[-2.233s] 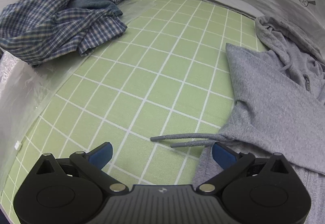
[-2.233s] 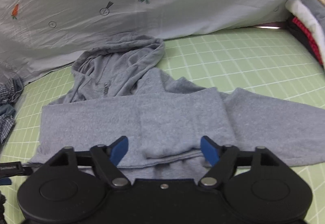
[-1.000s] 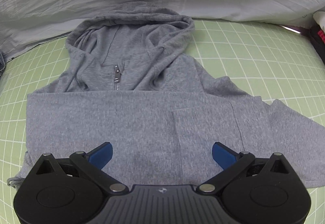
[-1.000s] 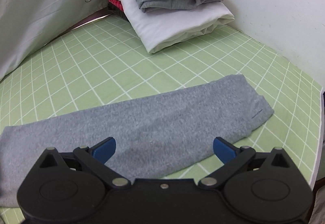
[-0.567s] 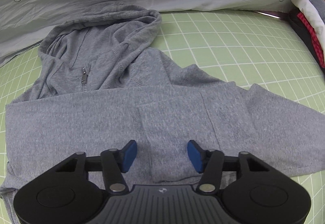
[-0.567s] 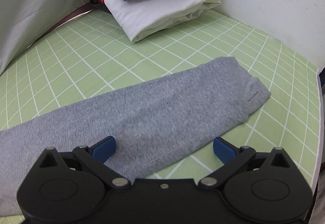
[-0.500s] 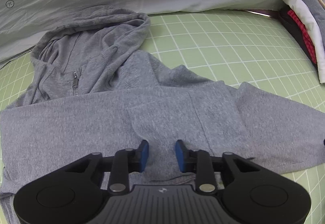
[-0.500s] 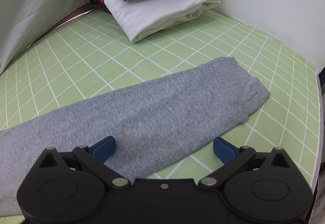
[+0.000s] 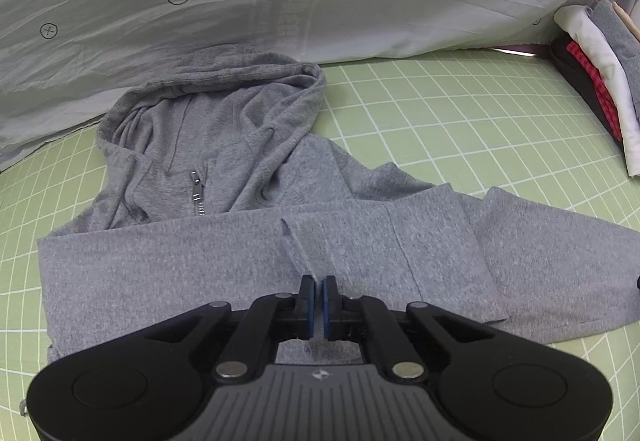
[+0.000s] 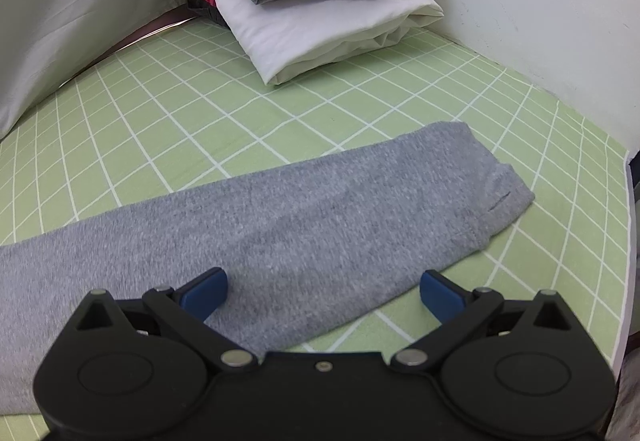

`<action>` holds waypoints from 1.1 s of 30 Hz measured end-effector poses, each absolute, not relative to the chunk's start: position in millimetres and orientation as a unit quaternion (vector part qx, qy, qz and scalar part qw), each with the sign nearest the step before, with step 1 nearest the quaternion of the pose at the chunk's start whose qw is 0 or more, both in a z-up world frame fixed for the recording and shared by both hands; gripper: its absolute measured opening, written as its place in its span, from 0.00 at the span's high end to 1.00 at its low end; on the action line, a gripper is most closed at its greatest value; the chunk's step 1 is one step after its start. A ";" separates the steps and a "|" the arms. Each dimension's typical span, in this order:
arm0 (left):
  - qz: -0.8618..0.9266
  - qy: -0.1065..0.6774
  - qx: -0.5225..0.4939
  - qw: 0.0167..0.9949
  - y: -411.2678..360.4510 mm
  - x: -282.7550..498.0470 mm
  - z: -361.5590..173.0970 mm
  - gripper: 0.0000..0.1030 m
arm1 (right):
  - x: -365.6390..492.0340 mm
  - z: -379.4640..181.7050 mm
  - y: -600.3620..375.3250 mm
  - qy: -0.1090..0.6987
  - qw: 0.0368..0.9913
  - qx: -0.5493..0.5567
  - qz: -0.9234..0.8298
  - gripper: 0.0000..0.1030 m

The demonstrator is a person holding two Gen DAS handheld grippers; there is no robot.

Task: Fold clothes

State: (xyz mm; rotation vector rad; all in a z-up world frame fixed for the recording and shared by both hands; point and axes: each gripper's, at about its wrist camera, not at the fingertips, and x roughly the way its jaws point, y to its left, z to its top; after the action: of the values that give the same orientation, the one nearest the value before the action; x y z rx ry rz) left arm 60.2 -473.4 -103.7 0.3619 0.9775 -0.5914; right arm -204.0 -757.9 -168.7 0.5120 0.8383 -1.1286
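A grey zip hoodie (image 9: 180, 265) lies flat on the green checked mat (image 9: 440, 113), hood (image 9: 224, 113) towards the back, one sleeve folded across the body. My left gripper (image 9: 319, 283) is shut on the folded sleeve's cuff edge at the hoodie's middle; a thin ridge of cloth runs from the pads up into the fabric. In the right wrist view the other sleeve (image 10: 300, 213) stretches out to the right, cuff (image 10: 500, 197) at its end. My right gripper (image 10: 323, 287) hovers open just over that sleeve, with cloth below the pads and nothing pinched.
A stack of folded clothes (image 10: 320, 13) sits at the back right corner, also seen as the stack (image 9: 600, 81) at the right edge. A white sheet with a carrot print (image 9: 320, 1) rises behind the hoodie. The mat's right edge (image 10: 628, 201) lies close to the cuff.
The left jaws went from wide open to shut on the hoodie's cloth, which now stands up in a small ridge. The right gripper has stayed open over the sleeve.
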 end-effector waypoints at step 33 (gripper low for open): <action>-0.050 0.484 0.050 0.872 -292.9 119.9 -95.3 0.20 | -191.5 -162.1 -758.7 0.424 0.725 0.204 -0.504 0.00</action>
State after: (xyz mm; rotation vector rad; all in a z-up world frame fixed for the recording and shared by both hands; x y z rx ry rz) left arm 119.9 -292.9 -95.3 0.1038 1.0113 -0.1053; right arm -191.5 -758.7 -162.1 0.4494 0.9349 -1.1112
